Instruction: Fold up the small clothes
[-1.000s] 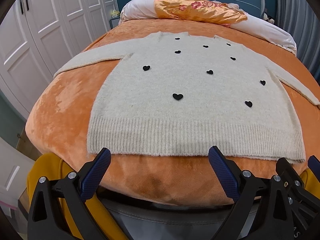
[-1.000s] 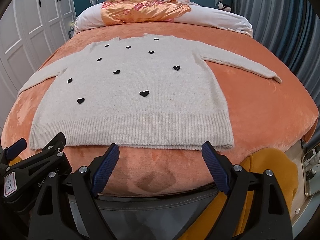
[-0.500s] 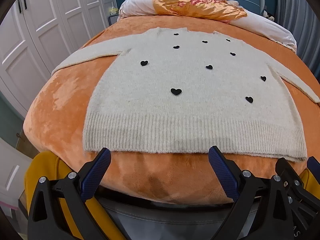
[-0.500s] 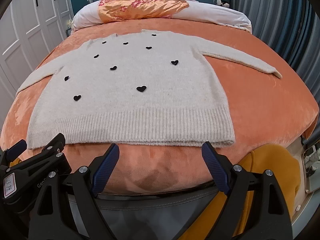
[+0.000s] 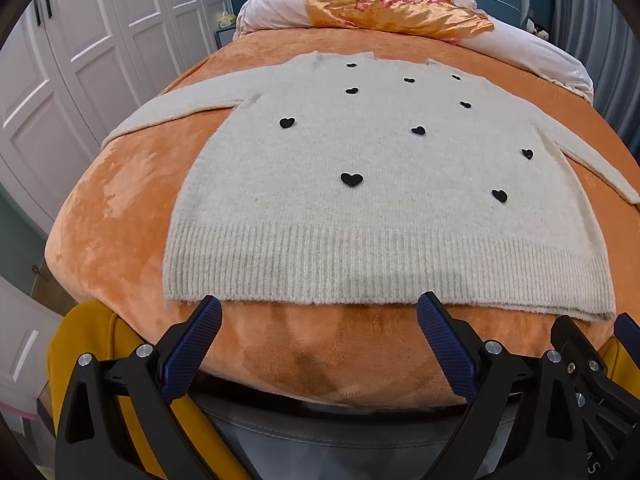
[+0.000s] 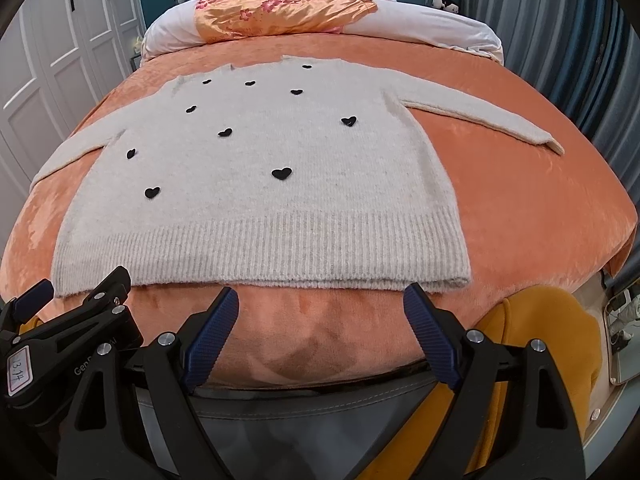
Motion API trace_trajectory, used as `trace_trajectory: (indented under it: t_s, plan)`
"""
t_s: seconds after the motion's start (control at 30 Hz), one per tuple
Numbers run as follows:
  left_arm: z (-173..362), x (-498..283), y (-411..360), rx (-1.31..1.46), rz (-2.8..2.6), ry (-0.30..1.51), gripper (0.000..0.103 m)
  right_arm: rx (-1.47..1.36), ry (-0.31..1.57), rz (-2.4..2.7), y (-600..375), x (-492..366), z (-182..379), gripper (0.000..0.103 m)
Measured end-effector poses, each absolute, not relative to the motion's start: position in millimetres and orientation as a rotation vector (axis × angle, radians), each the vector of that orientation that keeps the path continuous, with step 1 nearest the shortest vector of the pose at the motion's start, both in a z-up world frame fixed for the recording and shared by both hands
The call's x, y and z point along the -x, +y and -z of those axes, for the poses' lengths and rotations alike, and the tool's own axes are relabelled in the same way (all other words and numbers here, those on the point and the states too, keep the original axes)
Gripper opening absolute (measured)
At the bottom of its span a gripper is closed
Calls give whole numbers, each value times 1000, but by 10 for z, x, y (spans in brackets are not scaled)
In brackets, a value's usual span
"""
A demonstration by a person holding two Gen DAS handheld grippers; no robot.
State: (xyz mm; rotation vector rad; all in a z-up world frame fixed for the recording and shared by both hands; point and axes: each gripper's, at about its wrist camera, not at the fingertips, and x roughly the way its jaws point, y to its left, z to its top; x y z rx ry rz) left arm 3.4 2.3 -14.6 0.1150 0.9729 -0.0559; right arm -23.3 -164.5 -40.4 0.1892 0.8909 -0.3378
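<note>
A cream knitted sweater (image 5: 380, 200) with small black hearts lies flat, front up, on an orange bed cover, sleeves spread to both sides. It also shows in the right wrist view (image 6: 260, 200). Its ribbed hem (image 5: 360, 268) faces me. My left gripper (image 5: 320, 320) is open and empty, just short of the hem's left half. My right gripper (image 6: 320, 308) is open and empty, just short of the hem's right half (image 6: 320, 256). The left gripper's body shows at the lower left of the right wrist view (image 6: 68, 320).
The orange bed cover (image 5: 120, 208) drops away at the near edge. White pillows with an orange floral cloth (image 5: 400, 8) lie at the headboard. White wardrobe doors (image 5: 60, 60) stand left. A grey-blue curtain (image 6: 580, 60) hangs right. Mustard-yellow fabric (image 6: 532, 332) sits below the bed edge.
Both grippers have moved forward and slightly lower toward the sweater's hem, which now sits closer to the fingertips. Both stay open. The sweater has not moved.
</note>
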Motion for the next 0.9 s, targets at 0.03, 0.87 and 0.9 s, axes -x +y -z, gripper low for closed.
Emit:
trace_trajectory:
  t_s: [0.03, 0.87, 0.9]
  plan:
    - [148, -33, 22, -116, 56, 972, 95, -189, 891, 337, -1646, 232, 403, 82]
    - [164, -35, 28, -122, 55, 981, 95, -191, 899, 336, -1654, 223, 437, 82]
    - [162, -33, 24, -122, 55, 980, 95, -191, 900, 335, -1656, 223, 440, 82]
